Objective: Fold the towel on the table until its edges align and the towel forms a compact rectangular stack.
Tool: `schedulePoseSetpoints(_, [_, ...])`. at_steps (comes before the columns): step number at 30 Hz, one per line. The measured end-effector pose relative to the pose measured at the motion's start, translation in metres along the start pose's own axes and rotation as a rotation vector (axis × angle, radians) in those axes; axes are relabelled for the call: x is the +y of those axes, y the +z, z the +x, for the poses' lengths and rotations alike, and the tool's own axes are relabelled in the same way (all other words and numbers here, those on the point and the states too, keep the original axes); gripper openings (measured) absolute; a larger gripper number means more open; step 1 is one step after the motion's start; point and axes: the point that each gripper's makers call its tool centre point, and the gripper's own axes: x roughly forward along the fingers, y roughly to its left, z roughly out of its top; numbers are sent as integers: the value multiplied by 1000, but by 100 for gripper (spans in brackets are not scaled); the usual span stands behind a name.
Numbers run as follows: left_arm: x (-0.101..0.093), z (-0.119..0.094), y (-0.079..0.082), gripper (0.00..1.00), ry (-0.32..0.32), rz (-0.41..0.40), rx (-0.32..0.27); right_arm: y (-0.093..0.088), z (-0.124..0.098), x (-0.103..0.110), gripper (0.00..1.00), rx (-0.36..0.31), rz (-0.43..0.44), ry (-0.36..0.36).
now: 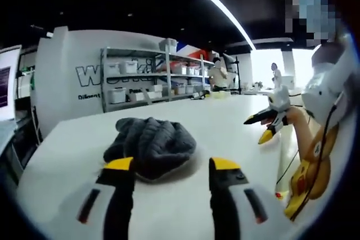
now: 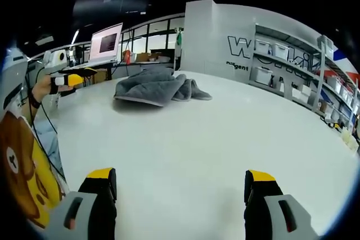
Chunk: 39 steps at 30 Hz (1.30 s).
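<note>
A dark grey towel (image 1: 149,144) lies crumpled in a heap on the white table (image 1: 225,111). My left gripper (image 1: 171,167) is open just in front of it, yellow tips apart, with the heap's near edge between them and nothing held. The right gripper (image 1: 260,127) hovers over the table's right side, well away from the towel. In the right gripper view the towel (image 2: 157,88) is far across the table (image 2: 197,139). My right gripper (image 2: 180,175) is wide open and holds nothing. The left gripper (image 2: 68,81) sits left of the towel, held by a hand.
Metal shelves with white bins (image 1: 152,80) stand beyond the table's far edge, also seen as shelves (image 2: 287,71). An open laptop (image 2: 105,43) sits on a desk behind the towel. A person (image 1: 216,74) stands far back. A person's arm and a cable (image 1: 315,150) are at right.
</note>
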Motion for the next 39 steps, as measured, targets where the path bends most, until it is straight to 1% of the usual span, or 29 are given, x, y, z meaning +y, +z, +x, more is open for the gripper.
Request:
schedulePoseSetpoints(1, [0,0,0,60,4,6,-3,0,0,0,99,0,-1,1])
schedulePoseSetpoints(2, [0,0,0,61,9,38,-6,0,0,1,99,0,-2,3])
schedulePoseSetpoints(5, [2,-1,-3,63,20,45,7,-1,1,0,99,3,3,-1])
schedulePoseSetpoints(7, [1,-1,-4,64,16,36,6,-2,1,0,99,2,7,-3])
schedulePoseSetpoints(8, [1,-1,-5,64,13,18,3,-2,1,0,99,3,8,-2])
schedulePoseSetpoints(10, [0,-2,-6,67,8,10,5,-2,1,0,99,5,6,-1])
schedulePoseSetpoints(13, [0,-3,-7,69,17,14,12,-2,1,1,99,4,5,2])
schedulePoseSetpoints(17, [-2,-4,-5,71,14,10,-9,-2,2,1,99,2,9,2])
schedulePoseSetpoints(23, [-2,-5,-8,76,25,-9,-12,-2,3,2,99,5,6,7])
schedulePoseSetpoints(30, [-5,-5,-11,82,19,-19,-5,-2,3,1,99,6,9,3])
schedulePoseSetpoints(32, [-7,-4,-10,85,5,-33,-9,-3,3,1,99,7,8,5])
schedulePoseSetpoints(34, [-9,-4,-10,86,-9,-53,-16,-3,4,2,99,8,8,6])
schedulePoseSetpoints(39, [-8,-5,-11,89,3,-54,-9,-3,5,3,99,8,7,10])
